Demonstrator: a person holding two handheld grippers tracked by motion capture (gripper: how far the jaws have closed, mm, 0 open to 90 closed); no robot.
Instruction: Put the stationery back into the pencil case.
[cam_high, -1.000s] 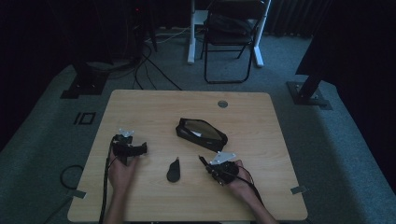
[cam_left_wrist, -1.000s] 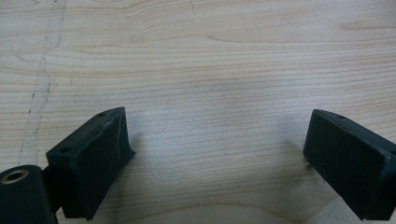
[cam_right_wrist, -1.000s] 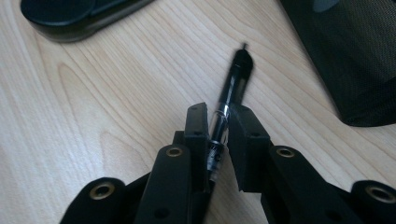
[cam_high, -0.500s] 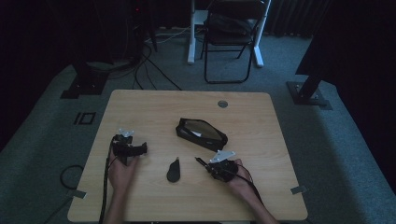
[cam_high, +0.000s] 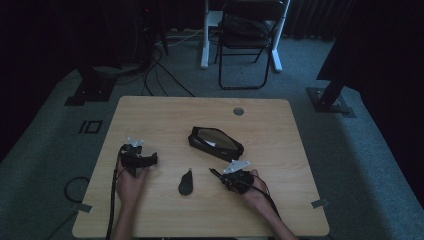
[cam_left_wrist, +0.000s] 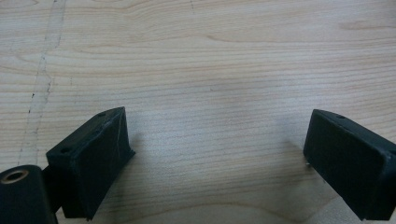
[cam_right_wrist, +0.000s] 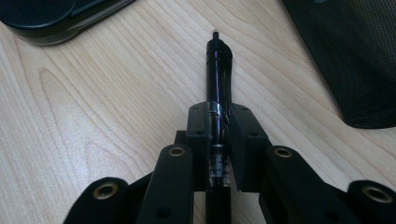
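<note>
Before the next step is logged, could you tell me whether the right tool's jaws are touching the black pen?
Touching. The right gripper view shows the right tool with both jaws pressed against the black pen, leaving no gap either side.

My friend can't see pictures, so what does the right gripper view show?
The right gripper is shut on a black pen, which sticks out forward over the light wooden table. A dark mesh pouch lies at the upper right, and another flat black object at the upper left.
</note>
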